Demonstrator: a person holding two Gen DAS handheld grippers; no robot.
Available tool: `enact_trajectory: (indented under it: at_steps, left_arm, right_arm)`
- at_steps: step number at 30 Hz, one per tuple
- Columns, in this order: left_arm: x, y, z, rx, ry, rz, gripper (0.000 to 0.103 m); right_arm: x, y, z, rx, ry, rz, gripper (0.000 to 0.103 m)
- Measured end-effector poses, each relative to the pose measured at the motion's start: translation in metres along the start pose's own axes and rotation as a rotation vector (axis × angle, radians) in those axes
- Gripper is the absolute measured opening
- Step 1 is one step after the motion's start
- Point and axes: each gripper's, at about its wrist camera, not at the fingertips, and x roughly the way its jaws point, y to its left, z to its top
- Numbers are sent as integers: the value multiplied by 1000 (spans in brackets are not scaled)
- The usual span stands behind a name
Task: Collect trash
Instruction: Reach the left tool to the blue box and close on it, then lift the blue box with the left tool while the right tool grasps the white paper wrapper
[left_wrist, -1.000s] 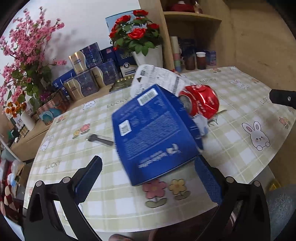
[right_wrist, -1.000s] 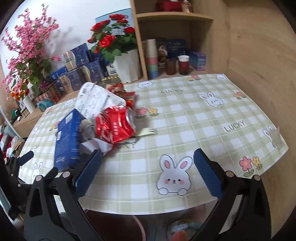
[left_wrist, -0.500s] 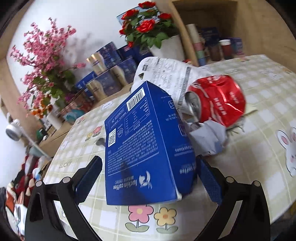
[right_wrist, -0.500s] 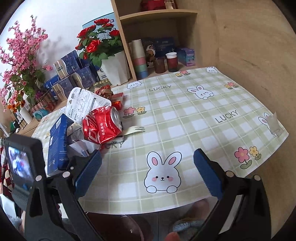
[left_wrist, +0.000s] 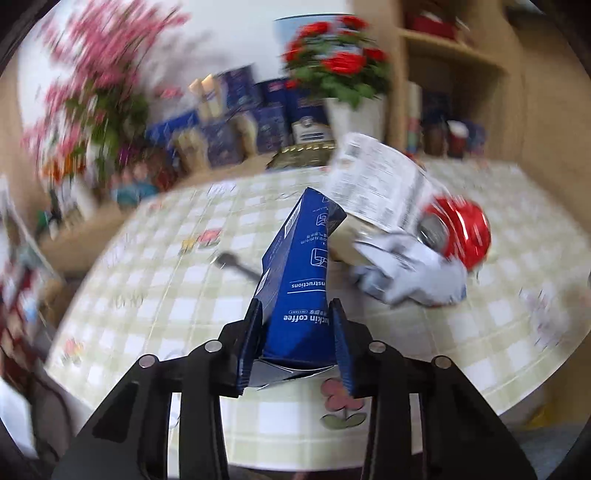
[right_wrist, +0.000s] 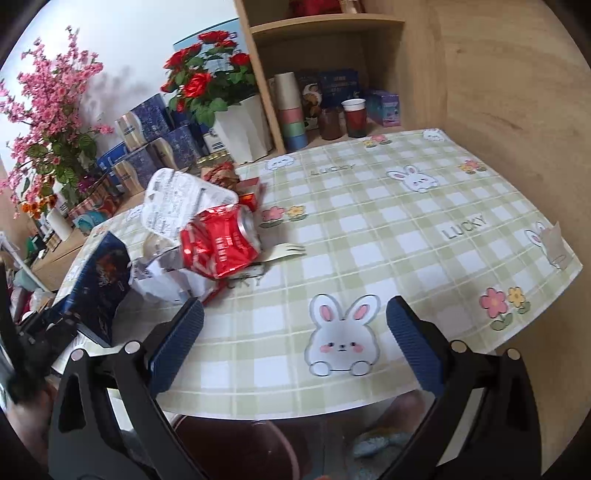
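A blue coffee box (left_wrist: 299, 280) stands tilted on its edge between the pads of my left gripper (left_wrist: 295, 309). The jaws are closing, and both pads meet the box's lower sides. Behind it lie a white printed packet (left_wrist: 380, 188), crumpled tissue (left_wrist: 410, 273) and a crushed red can (left_wrist: 461, 229). In the right wrist view, the box (right_wrist: 99, 280) is at the far left beside the can (right_wrist: 221, 243), with a pale fork (right_wrist: 284, 253) next to it. My right gripper (right_wrist: 295, 314) hangs open over the table's front edge, nothing between its fingers.
The checked tablecloth (right_wrist: 406, 221) ends at a wooden wall on the right. Along the back stand a rose pot (right_wrist: 240, 125), blue boxes (right_wrist: 147, 147), pink blossoms (right_wrist: 48, 110) and shelf cups (right_wrist: 291, 110). A dark utensil (left_wrist: 236, 266) lies left of the box.
My left gripper's jaws have come in from wide apart onto the blue box, which now shows its narrow side. The left view has swung and blurred. The right gripper has barely moved.
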Motion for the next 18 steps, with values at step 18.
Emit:
enact_trajectory:
  at_steps: [18]
  left_arm:
    - [22, 138, -9, -382, 117, -111, 39]
  right_arm:
    - [40, 91, 4, -274, 88, 100, 97]
